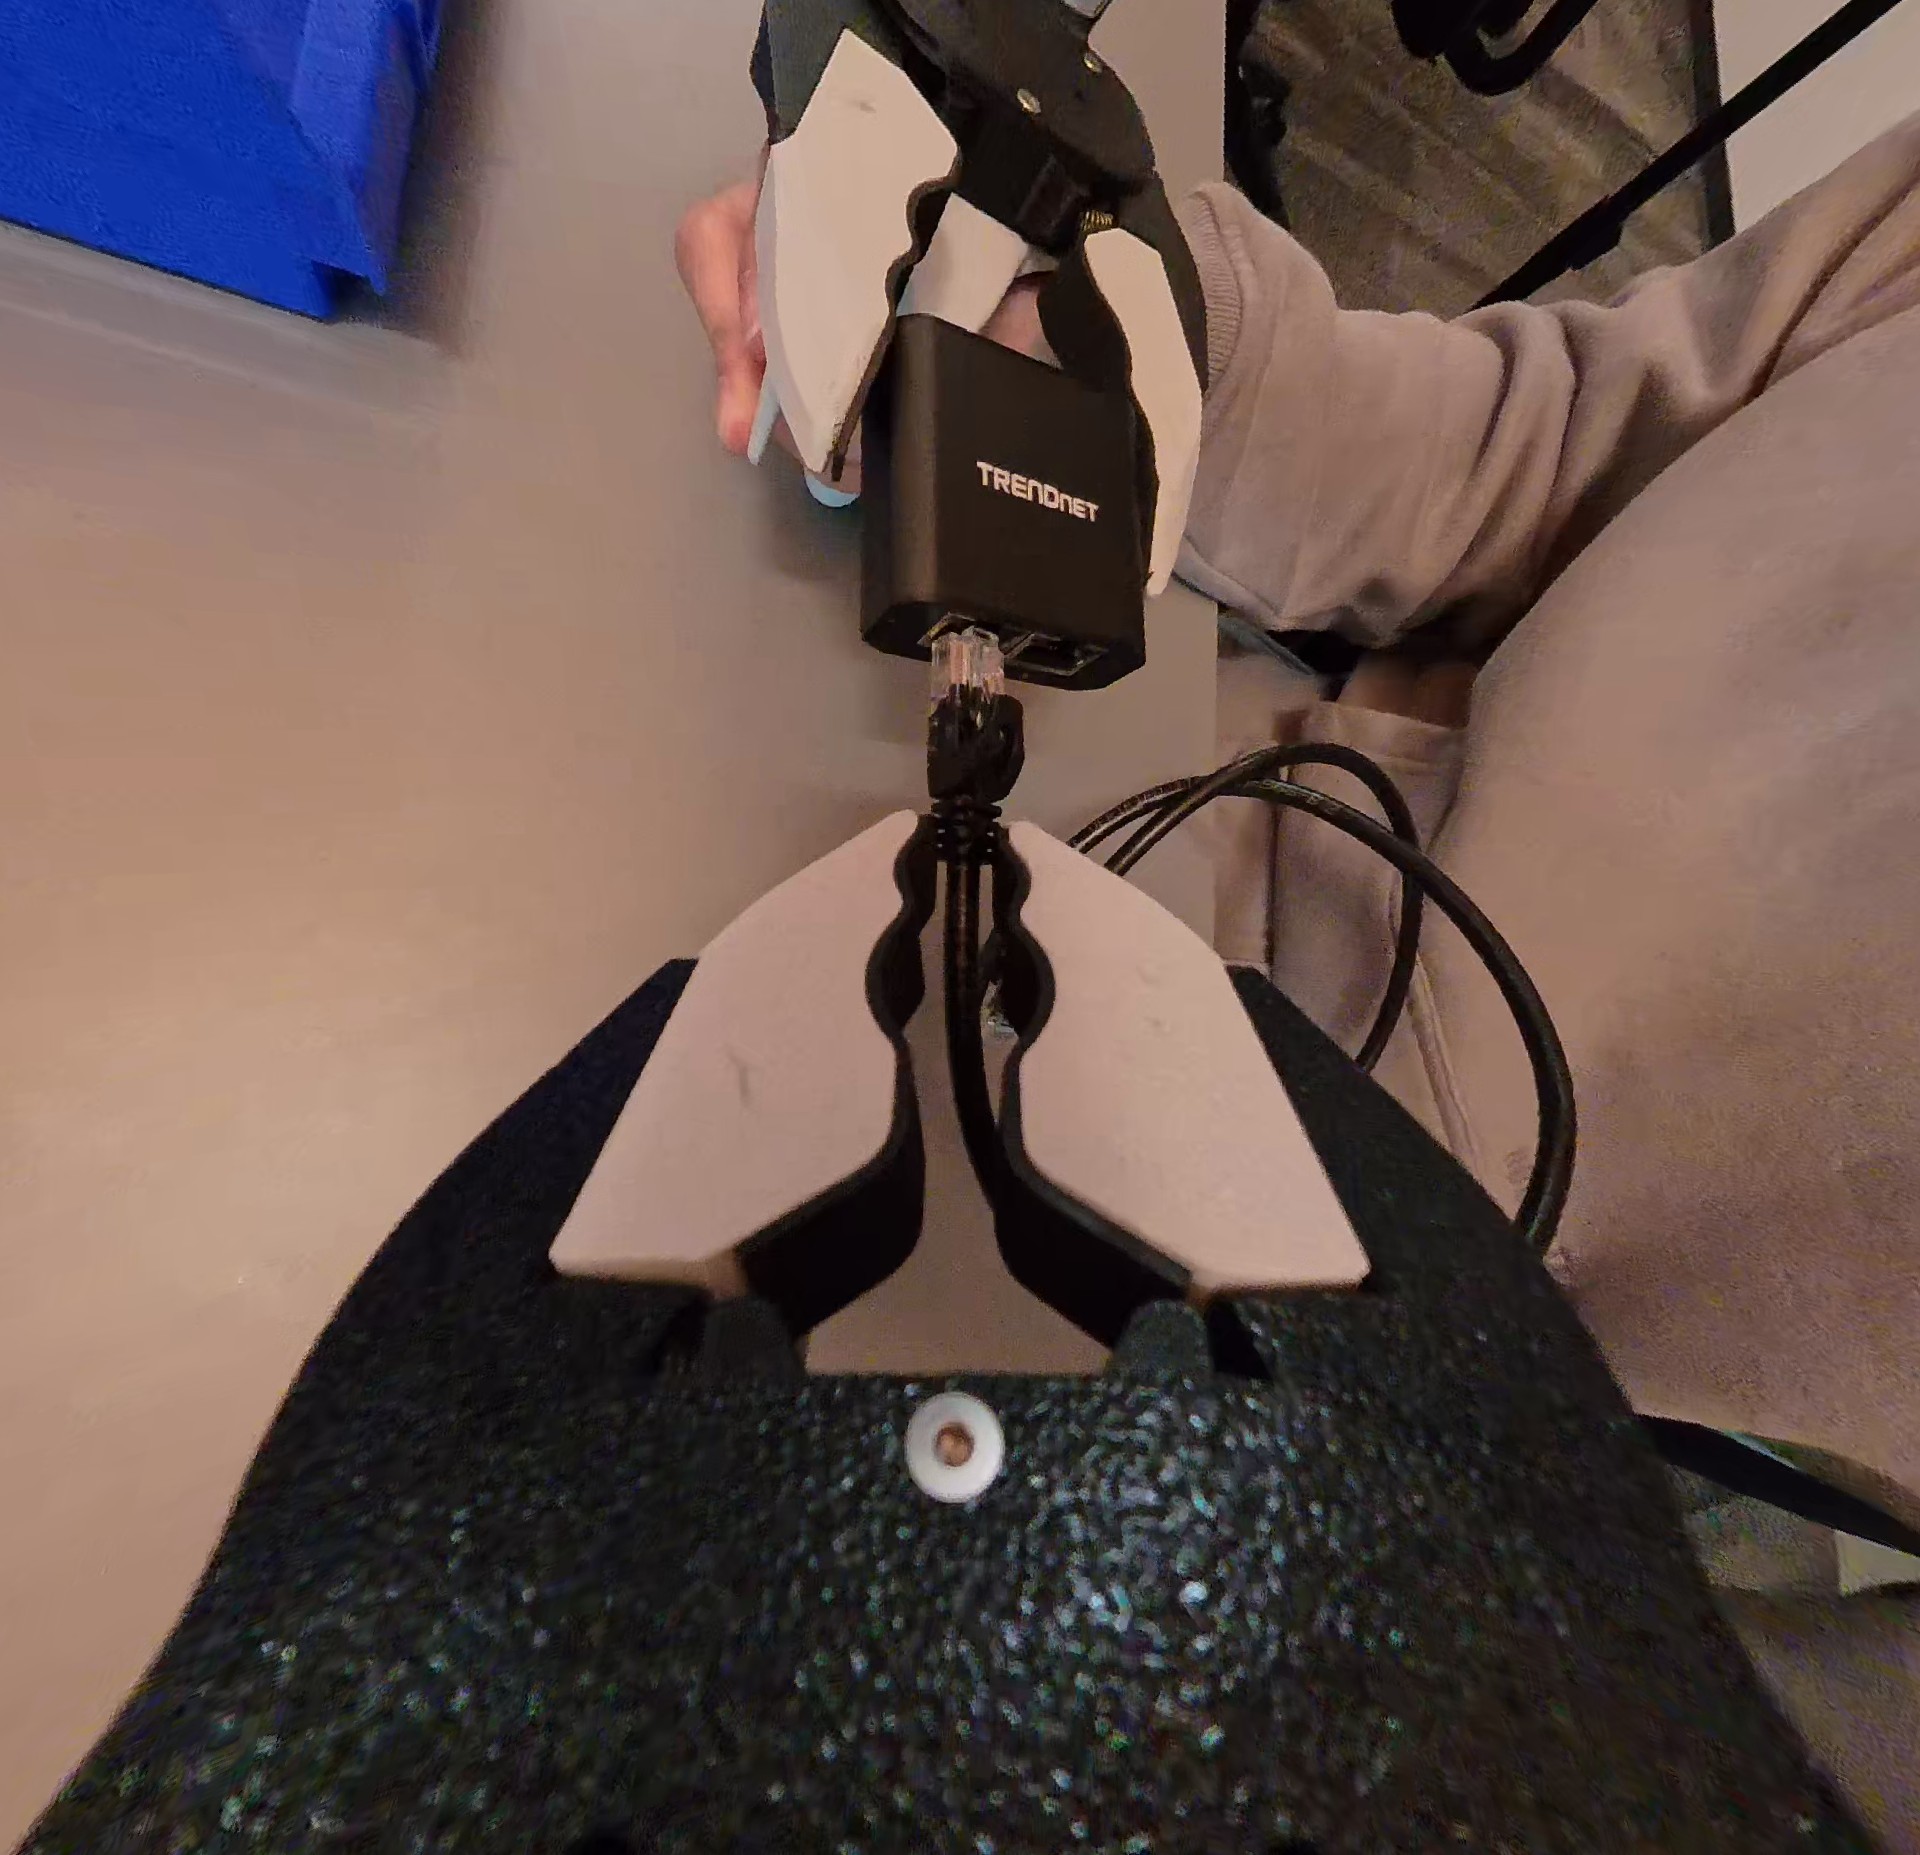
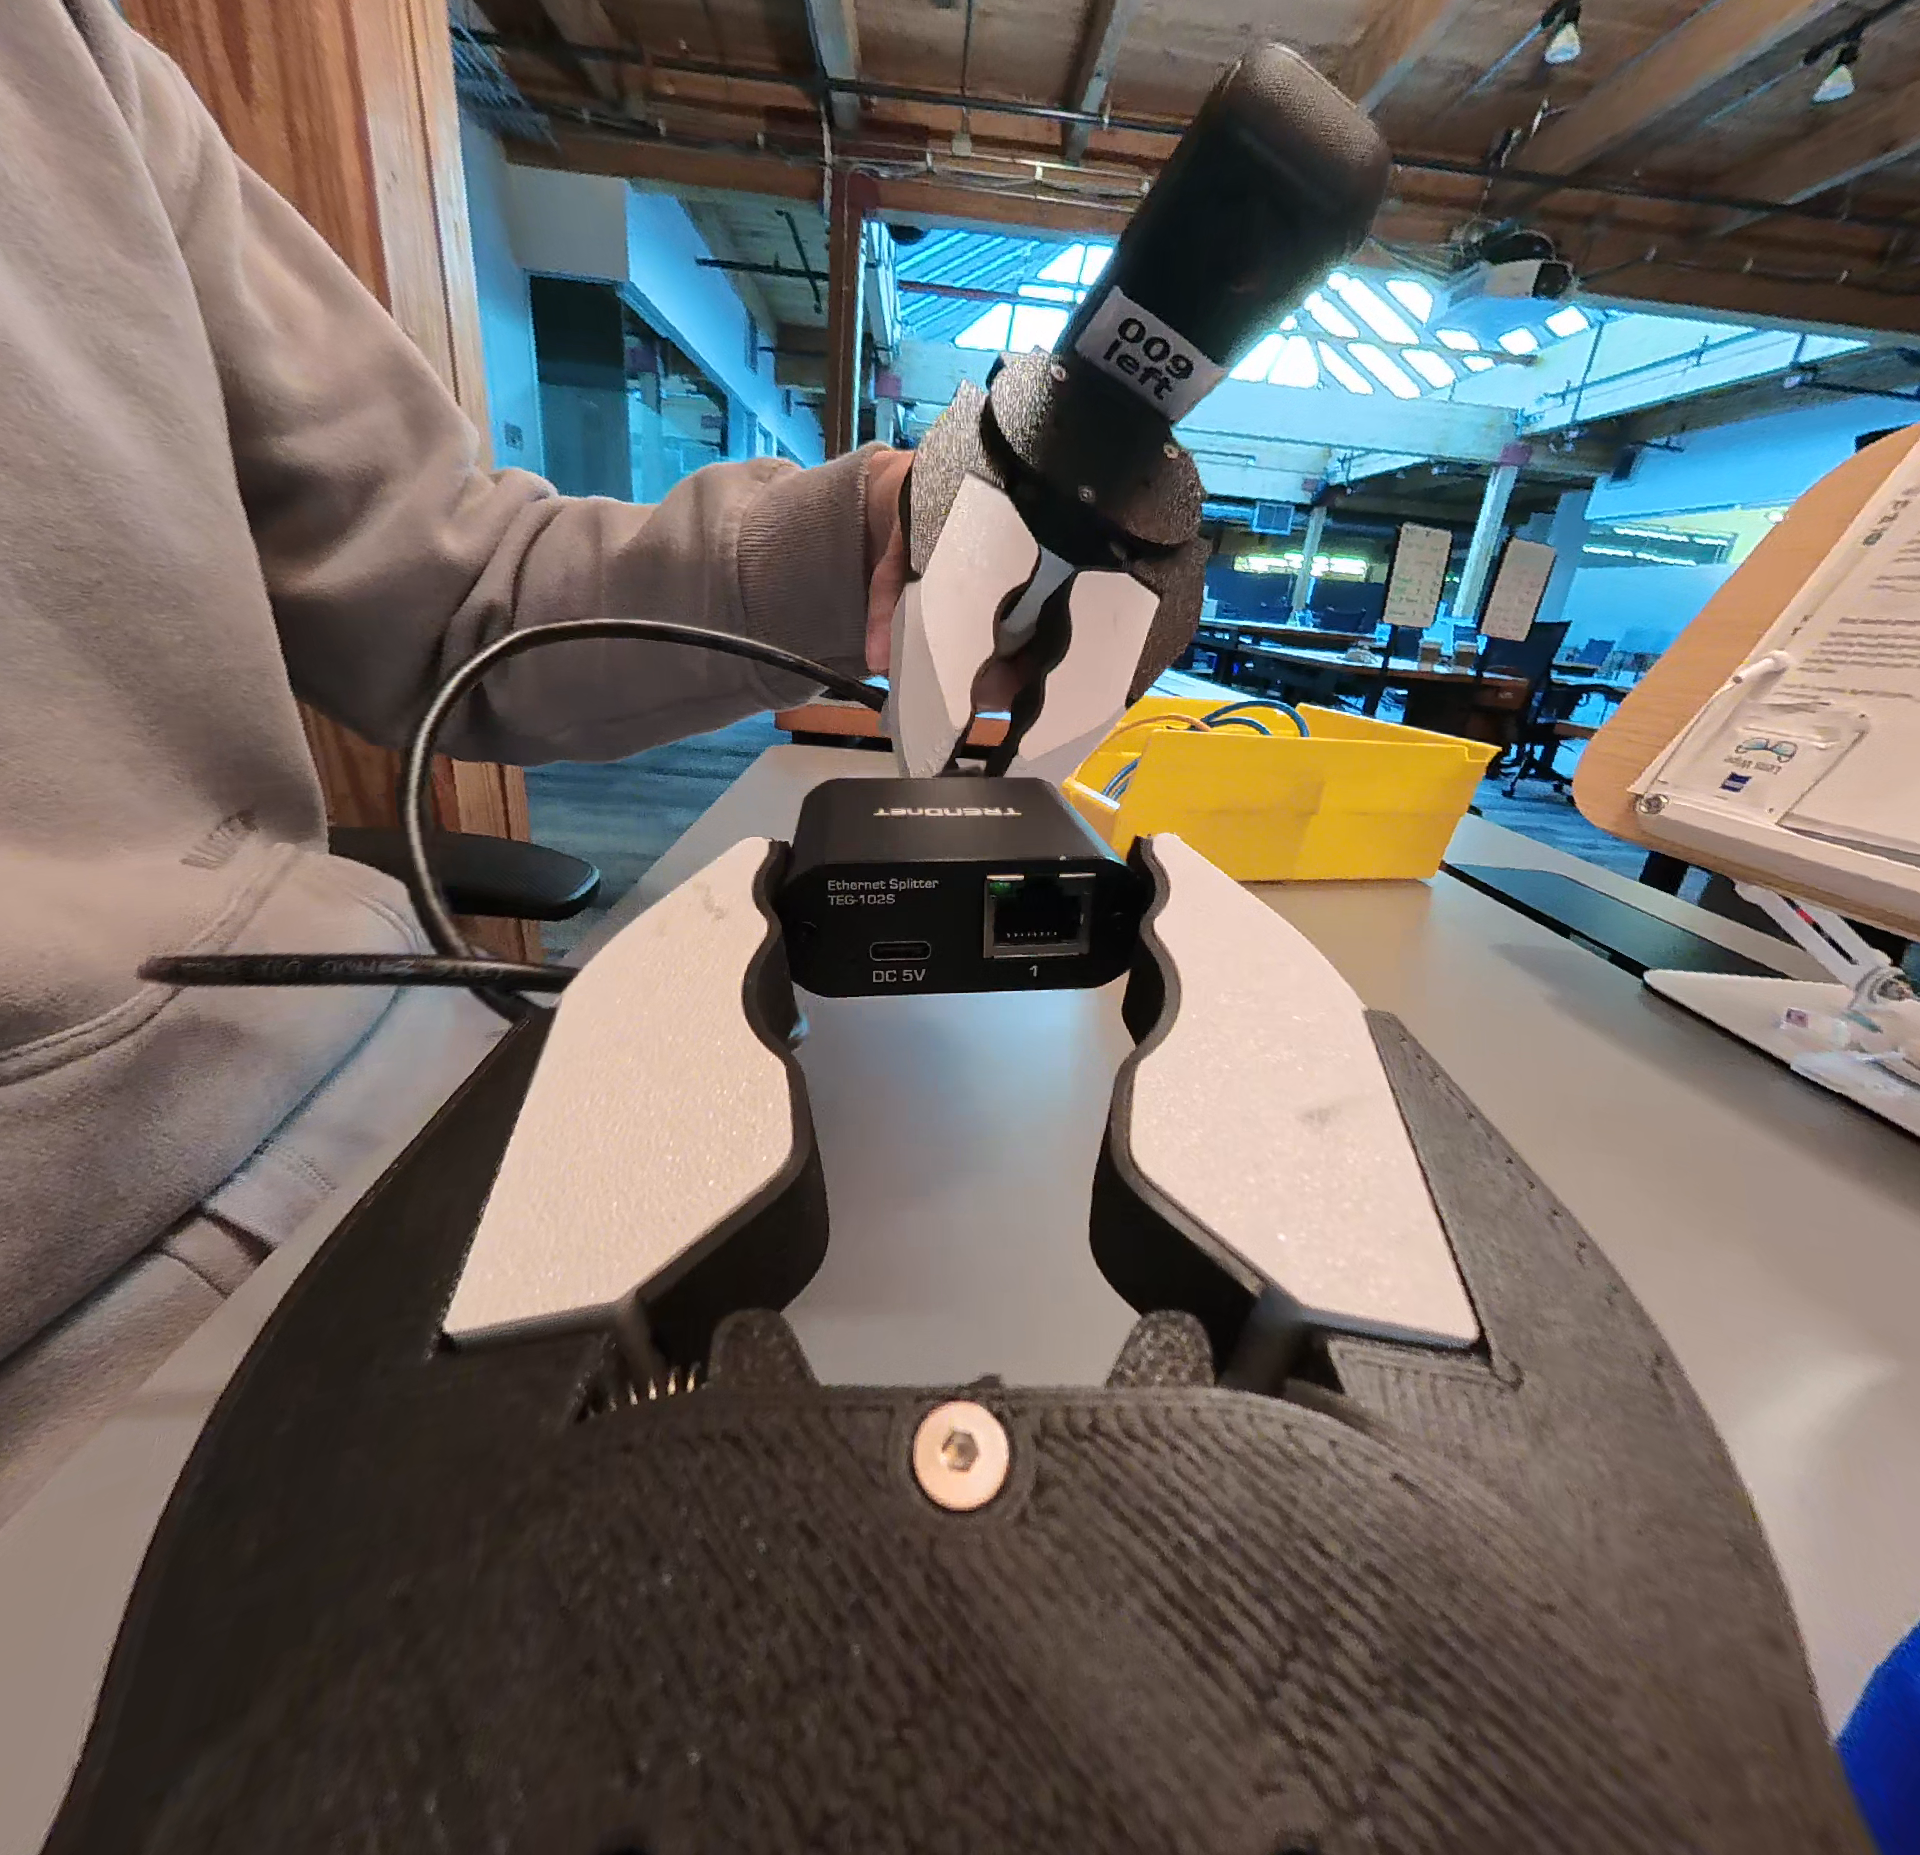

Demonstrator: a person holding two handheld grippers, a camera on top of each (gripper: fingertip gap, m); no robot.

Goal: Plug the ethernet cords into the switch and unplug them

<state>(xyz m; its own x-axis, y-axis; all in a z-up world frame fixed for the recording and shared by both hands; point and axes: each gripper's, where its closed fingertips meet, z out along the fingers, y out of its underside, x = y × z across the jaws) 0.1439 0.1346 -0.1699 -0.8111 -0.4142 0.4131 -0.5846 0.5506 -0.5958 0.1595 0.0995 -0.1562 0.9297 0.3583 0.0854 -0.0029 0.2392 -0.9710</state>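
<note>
Two hand-held grippers: our left hand-held gripper point(image 1: 961, 829) pinches the cord point(image 1: 961, 974), plug at the switch point(image 1: 1003, 496) at twelve o'clock; our right hand-held gripper point(image 2: 956, 860) clamps it.

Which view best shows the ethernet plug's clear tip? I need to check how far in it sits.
The left wrist view: the clear plug sits at the switch port, mostly outside, held by the left gripper. In the right wrist view the switch body hides it; only cable shows.

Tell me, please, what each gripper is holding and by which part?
The left gripper clamps the black ethernet cord just behind its plug. The right gripper grips the black switch by its two side walls, at the end nearest its camera.
</note>
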